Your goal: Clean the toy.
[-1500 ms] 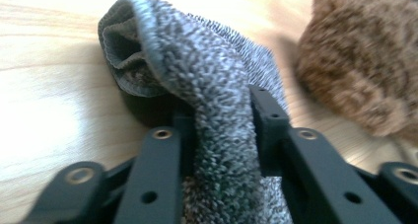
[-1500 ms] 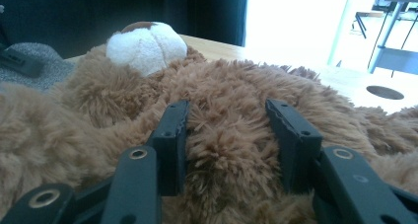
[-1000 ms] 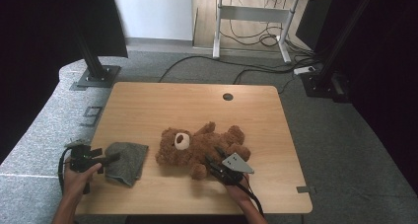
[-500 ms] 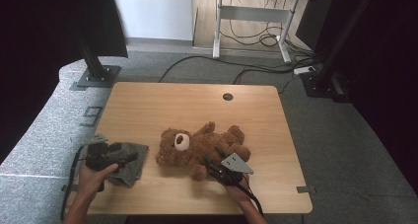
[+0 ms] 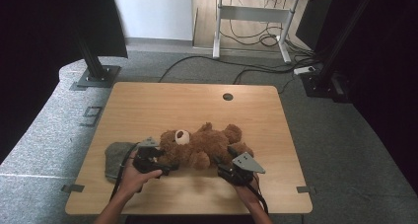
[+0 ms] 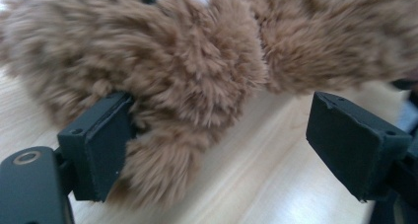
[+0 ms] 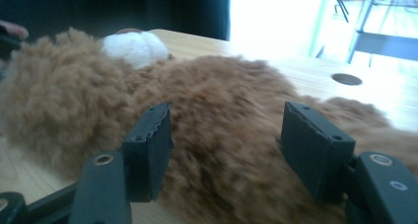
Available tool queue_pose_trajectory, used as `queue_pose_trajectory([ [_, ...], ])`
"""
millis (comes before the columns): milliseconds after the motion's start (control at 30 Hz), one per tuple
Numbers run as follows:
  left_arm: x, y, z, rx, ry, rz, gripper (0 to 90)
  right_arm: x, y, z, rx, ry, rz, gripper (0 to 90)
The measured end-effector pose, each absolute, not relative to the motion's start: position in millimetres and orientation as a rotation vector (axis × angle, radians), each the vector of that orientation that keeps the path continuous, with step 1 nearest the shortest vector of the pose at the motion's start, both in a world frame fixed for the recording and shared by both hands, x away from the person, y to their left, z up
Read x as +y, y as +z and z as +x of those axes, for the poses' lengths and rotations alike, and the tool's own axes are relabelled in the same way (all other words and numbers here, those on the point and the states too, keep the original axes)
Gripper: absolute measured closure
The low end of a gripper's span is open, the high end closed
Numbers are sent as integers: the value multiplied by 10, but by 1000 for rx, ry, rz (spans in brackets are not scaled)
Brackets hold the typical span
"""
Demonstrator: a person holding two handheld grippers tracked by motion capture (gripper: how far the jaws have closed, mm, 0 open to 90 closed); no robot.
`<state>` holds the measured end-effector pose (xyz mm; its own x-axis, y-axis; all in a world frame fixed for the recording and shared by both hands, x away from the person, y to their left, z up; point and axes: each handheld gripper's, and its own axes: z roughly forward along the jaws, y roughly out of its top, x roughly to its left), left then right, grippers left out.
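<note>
I see a teddy bear (image 5: 202, 145) of shaggy brown plush, a matt grey cloth (image 5: 117, 157), and a smooth light wood table (image 5: 197, 103).

table (image 5: 148, 100): standing mid-floor, near edge facing the person
cable hole (image 5: 227, 96): sitting in the tabletop, far side, right of centre
teddy bear (image 5: 199, 145): lying on its back on the near half of the table, head pointing left, legs pointing right
cloth (image 5: 117, 157): lying on the table left of the bear, near the left edge
left gripper (image 5: 165, 167): sitting between cloth and bear, at the bear's head end; in the left gripper view fur is lying against one pad
right gripper (image 5: 224, 165): sitting at the bear's near right, by its legs, jaws straddling fur
desk (image 5: 256, 12): standing on the floor behind the table, cables lying under it
</note>
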<state>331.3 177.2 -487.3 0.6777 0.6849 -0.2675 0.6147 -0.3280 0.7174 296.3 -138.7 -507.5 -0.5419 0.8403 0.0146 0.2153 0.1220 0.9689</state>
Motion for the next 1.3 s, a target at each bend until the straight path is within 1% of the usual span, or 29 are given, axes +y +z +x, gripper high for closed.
queue_pose_trajectory([
  [67, 1751, -4878, 3326, 1010, 121, 2033, 123, -1455, -5061, 2972, 1848, 1437, 1048, 359],
  [200, 1783, -4883, 3348, 1025, 98, 1998, 148, -1524, -5080, 2986, 1884, 1417, 1087, 360],
  [467, 1774, -4982, 3317, 1017, 109, 2026, 202, -1501, -5178, 3030, 2020, 1299, 1188, 370],
  [667, 1706, -5050, 3380, 1020, 130, 2051, 215, -1511, -5230, 3057, 2029, 1276, 1230, 385],
  [1033, 1619, -5049, 3690, 1034, 136, 2062, 218, -1557, -5266, 3153, 1991, 1281, 1263, 386],
  [1300, 1671, -5007, 3672, 1032, 135, 2039, 219, -1589, -5257, 3158, 1968, 1302, 1257, 375],
])
